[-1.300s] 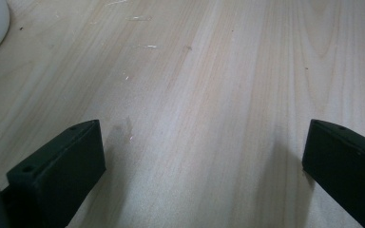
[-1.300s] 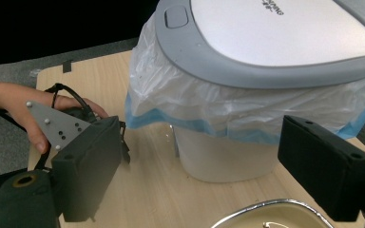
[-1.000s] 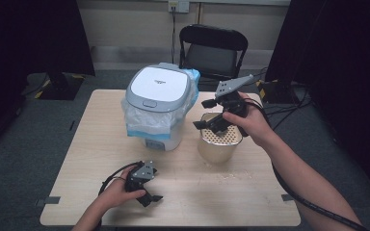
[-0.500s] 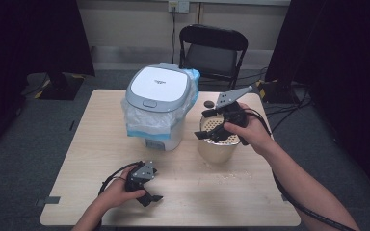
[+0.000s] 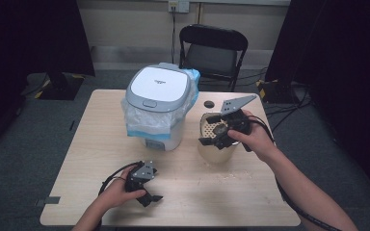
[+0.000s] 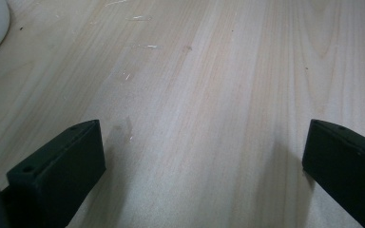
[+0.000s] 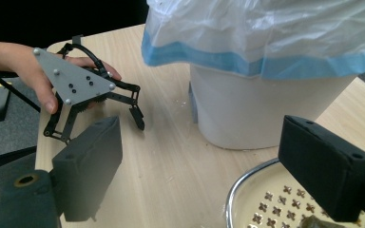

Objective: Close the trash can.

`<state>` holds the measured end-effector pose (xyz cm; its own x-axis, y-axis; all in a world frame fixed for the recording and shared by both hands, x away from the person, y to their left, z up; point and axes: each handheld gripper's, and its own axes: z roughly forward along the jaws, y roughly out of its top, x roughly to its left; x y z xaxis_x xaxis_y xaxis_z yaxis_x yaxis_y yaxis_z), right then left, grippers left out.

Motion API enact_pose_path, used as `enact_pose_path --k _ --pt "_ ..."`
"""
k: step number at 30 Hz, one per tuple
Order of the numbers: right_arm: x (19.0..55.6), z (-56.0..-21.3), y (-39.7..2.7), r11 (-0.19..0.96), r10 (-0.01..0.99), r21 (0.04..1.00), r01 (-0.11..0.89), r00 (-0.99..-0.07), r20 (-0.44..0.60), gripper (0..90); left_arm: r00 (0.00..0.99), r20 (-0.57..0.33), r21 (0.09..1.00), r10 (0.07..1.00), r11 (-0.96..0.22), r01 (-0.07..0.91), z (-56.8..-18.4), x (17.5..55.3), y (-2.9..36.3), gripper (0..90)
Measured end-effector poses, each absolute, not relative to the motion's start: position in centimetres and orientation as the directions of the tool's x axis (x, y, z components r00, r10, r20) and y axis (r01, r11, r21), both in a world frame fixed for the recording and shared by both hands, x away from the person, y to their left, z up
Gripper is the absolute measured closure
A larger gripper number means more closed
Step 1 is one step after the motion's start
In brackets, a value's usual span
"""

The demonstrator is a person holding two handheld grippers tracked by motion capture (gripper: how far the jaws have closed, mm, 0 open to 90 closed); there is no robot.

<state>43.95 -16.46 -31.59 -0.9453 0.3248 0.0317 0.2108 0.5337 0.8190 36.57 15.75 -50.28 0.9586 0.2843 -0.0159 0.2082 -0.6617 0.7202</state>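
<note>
— Two grippers in your hands; what lies around them, biggest thing first?

— Under everything, the pale wooden table (image 5: pixel 96 139). At its 12 o'clock stands my white bin with a grey-rimmed lid (image 5: pixel 158 86) and a blue-edged clear plastic liner (image 5: pixel 147 120) hanging down its sides. At about 3 o'clock from the bin sits the round metal-rimmed pot with a perforated cream insert (image 5: pixel 211 126). A small black disc (image 5: pixel 208 104) lies at the pot's 12 o'clock.

— And the right gripper?

— My right gripper (image 5: pixel 211 130) hovers over the pot's rim, jaws spread wide, nothing between them.

— The left?

— My left gripper (image 5: pixel 149 198) rests low at the table's 6 o'clock edge, jaws wide apart over bare wood, holding nothing.
</note>
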Motion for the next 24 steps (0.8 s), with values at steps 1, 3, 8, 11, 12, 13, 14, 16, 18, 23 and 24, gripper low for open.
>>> enact_pose_path --k 1,3,8,11,12,13,14,16,18,23,24 --pt "43.9 -31.8 -16.5 0.531 0.326 0.820 0.213 -0.945 0.034 14.1 0.959 -0.016 0.720 0.284 -0.662 0.208 -50.3 36.6 15.8 0.0" --pt "43.9 -32.1 -16.7 0.532 0.327 0.819 0.215 -0.944 0.035 14.2 0.959 -0.015 0.720 0.284 -0.662 0.208 -50.3 36.6 15.8 0.0" --pt "43.7 -32.8 -17.0 0.535 0.329 0.815 0.222 -0.943 0.042 14.1 0.959 -0.016 0.720 0.284 -0.662 0.208 -50.3 36.6 15.8 0.0" --pt "43.5 -33.1 -17.1 0.541 0.327 0.812 0.219 -0.944 0.037 14.2 0.959 -0.016 0.720 0.284 -0.662 0.208 -50.3 36.6 15.7 0.0" --pt "43.4 -33.3 -17.1 0.538 0.325 0.814 0.221 -0.945 0.042 14.2 0.959 -0.016 0.720 0.284 -0.662 0.208 -50.3 36.6 15.7 0.0" --pt "43.3 -33.4 -17.1 0.538 0.324 0.813 0.224 -0.945 0.046 14.1 0.959 -0.016 0.720 0.284 -0.662 0.208 -50.3 36.6 15.7 0.0" --pt "43.2 -33.5 -17.2 0.540 0.323 0.812 0.221 -0.945 0.042 14.2 0.959 -0.016 0.720 0.284 -0.662 0.208 -50.3 36.6 15.8 0.0" --pt "43.1 -33.7 -17.2 0.546 0.321 0.809 0.218 -0.946 0.039 14.2 0.959 -0.016 0.720 0.284 -0.662 0.208 -50.3 36.6 15.7 0.0" --pt "42.9 -33.9 -17.3 0.546 0.321 0.809 0.217 -0.946 0.037 14.2 0.958 -0.016 0.721 0.286 -0.661 0.209 -50.3 36.6 15.7 0.0" --pt "42.6 -34.3 -17.5 0.548 0.318 0.807 0.221 -0.947 0.043 14.2 0.958 -0.016 0.721 0.287 -0.660 0.210 -50.3 36.6 15.7 0.0" --pt "42.5 -34.4 -17.5 0.547 0.319 0.807 0.222 -0.947 0.044 14.2 0.958 -0.016 0.721 0.287 -0.661 0.210 -50.3 36.6 15.7 0.0"
